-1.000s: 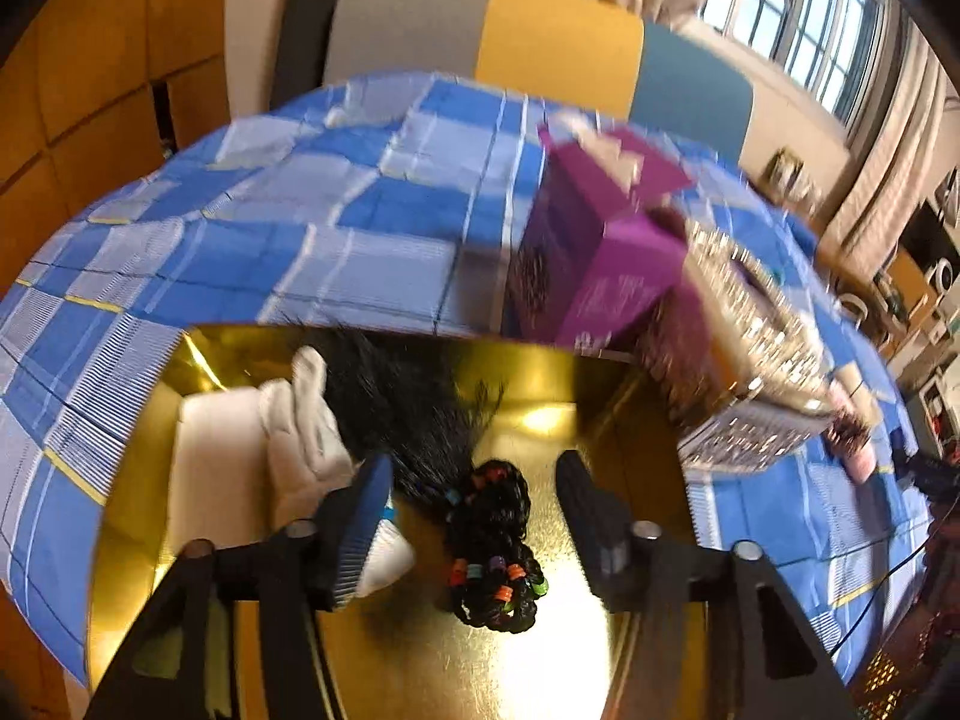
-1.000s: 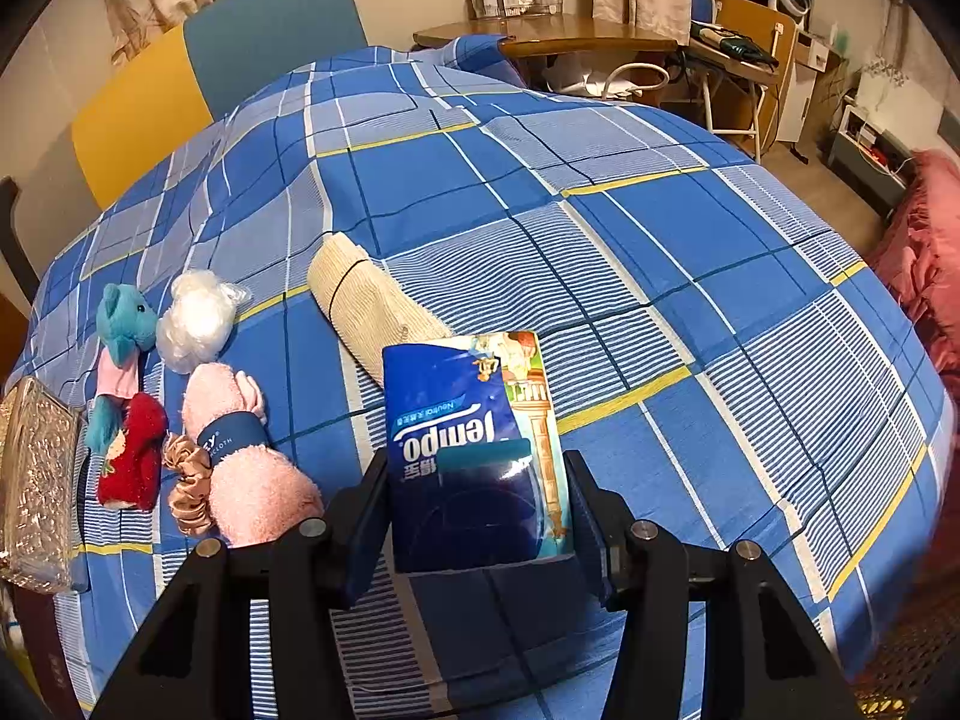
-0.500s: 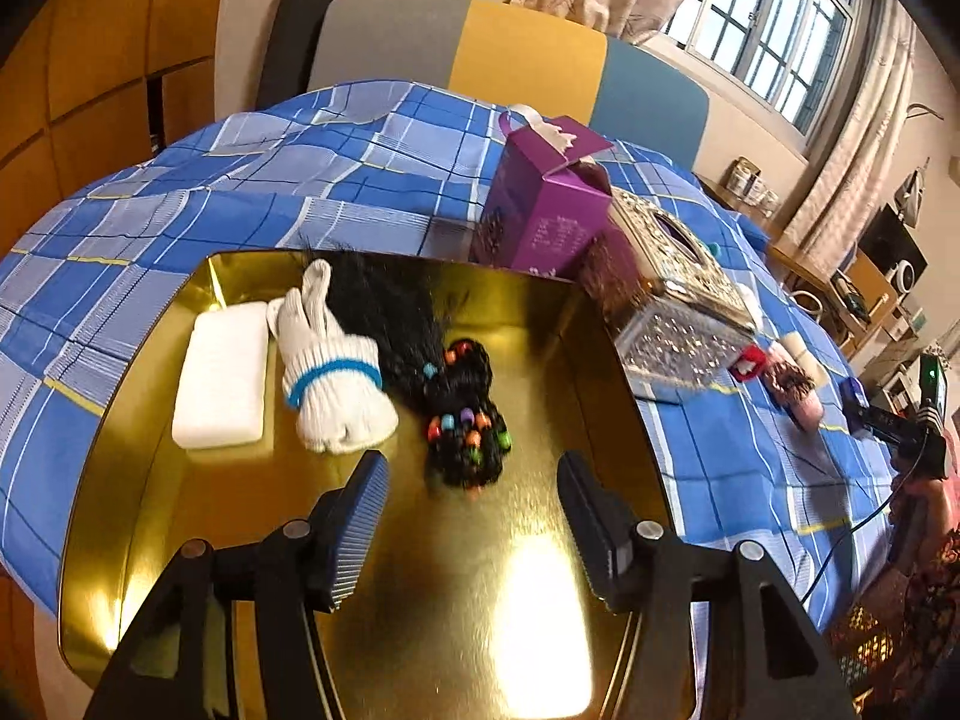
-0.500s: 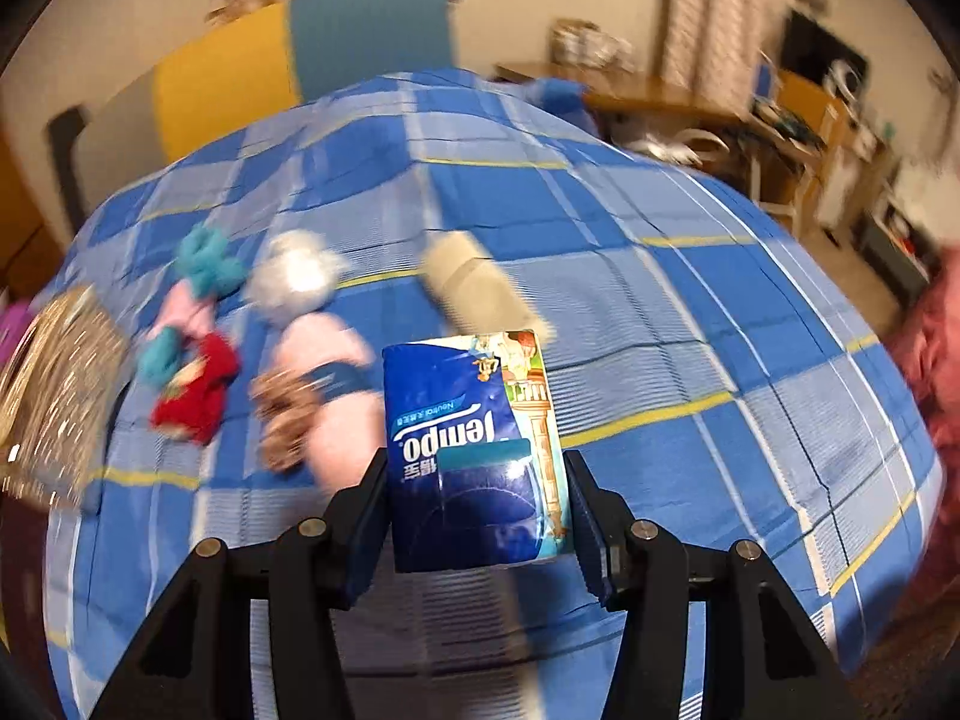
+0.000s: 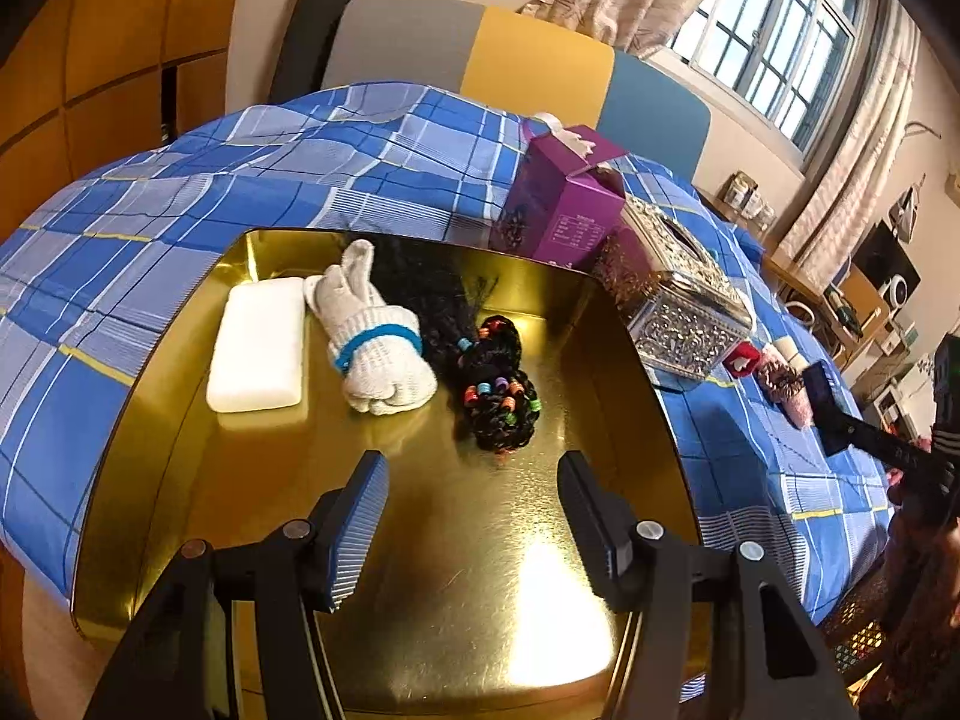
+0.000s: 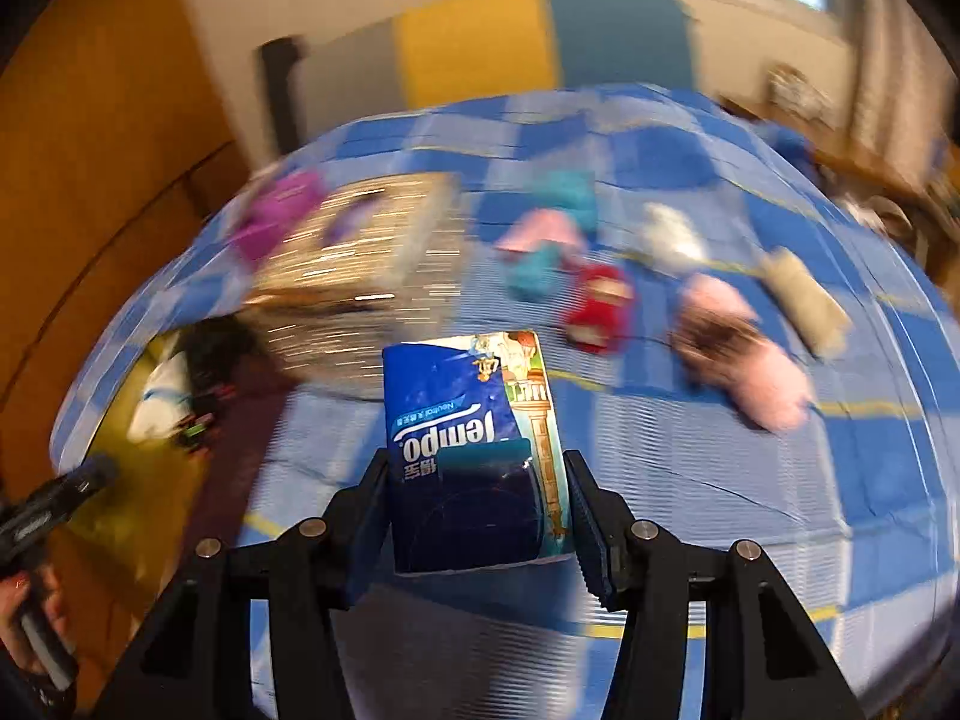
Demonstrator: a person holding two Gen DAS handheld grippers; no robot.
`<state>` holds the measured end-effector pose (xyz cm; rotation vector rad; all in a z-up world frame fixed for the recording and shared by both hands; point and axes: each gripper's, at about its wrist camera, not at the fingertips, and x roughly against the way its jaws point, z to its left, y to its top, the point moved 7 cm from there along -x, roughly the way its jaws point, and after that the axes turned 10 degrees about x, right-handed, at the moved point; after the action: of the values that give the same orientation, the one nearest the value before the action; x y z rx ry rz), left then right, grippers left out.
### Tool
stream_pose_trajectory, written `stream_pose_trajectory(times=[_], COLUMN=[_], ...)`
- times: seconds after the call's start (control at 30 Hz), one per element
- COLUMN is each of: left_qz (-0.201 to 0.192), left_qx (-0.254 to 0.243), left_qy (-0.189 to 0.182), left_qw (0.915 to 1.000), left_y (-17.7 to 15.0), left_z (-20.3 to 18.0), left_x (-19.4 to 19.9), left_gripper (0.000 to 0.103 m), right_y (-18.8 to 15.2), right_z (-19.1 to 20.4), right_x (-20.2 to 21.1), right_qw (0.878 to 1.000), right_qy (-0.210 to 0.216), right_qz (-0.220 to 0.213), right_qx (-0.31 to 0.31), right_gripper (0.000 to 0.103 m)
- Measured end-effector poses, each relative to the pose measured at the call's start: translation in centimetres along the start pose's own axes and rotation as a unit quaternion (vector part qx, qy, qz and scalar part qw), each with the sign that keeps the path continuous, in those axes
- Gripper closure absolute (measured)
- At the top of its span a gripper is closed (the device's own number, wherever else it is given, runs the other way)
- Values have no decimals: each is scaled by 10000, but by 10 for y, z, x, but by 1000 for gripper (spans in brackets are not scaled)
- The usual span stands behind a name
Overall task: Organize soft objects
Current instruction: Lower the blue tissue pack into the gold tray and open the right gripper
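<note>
My left gripper (image 5: pixel 474 498) is open and empty above the near part of a gold tray (image 5: pixel 480 600). On the tray lie a white pack (image 5: pixel 258 345), a rolled white glove (image 5: pixel 378 348), a black wig (image 5: pixel 420 288) and a black beaded hair tie (image 5: pixel 498 396). My right gripper (image 6: pixel 474 510) is shut on a blue Tempo tissue pack (image 6: pixel 474 438), held above the blue checked cloth (image 6: pixel 750 510). Behind it, blurred, lie a red toy (image 6: pixel 600 306), a pink roll (image 6: pixel 750 354), a teal plush (image 6: pixel 540 252), a white ball (image 6: pixel 672 234) and a beige roll (image 6: pixel 804 300).
A purple box (image 5: pixel 564 204) and a silver tissue box (image 5: pixel 684 306) stand at the tray's far right edge. A multicoloured headboard (image 5: pixel 510 66) is behind the bed. The right gripper (image 5: pixel 840 414) shows at the right of the left wrist view. Wooden panels (image 6: pixel 90 150) are on the left.
My left gripper has pulled back and up from the hair tie, staying open. My right gripper has swung left with the tissue pack, so the tray and boxes come into its view.
</note>
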<state>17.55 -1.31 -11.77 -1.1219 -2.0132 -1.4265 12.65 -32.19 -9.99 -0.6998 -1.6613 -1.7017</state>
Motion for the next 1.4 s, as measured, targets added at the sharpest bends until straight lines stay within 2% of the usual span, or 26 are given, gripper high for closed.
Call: stream_pose_trajectory(times=[0.2,0.4,0.53,0.7,0.77,0.83,1.1,1.4], left_qz=[-63,-107,-127,-121,-117,-105,-8,78], left_qx=[61,187,286,342,353,369,306,126], left_qy=[-46,-14,28,65,69,66,-29,-179], left_qw=[10000,9998,9995,9993,9993,9992,9995,9997], left_y=[0,0,1,0,0,-1,-6,-13], left_z=[9,26,37,45,46,46,35,13], left_x=[8,16,20,22,23,22,18,14], left_gripper=[44,44,44,44,44,44,44,44], right_y=[30,60,76,86,90,94,93,70], right_z=[101,160,185,191,190,189,175,143], right_x=[-21,-56,-76,-103,-108,-110,-72,-34], right_qw=[9953,9917,9919,9912,9902,9903,9948,9968], right_qy=[467,630,548,127,-73,-77,299,211], right_qz=[45,112,178,239,201,130,-269,-387], right_qx=[842,1117,1136,1297,1383,1382,940,663], right_gripper=[48,48,48,44,29,20,19,18])
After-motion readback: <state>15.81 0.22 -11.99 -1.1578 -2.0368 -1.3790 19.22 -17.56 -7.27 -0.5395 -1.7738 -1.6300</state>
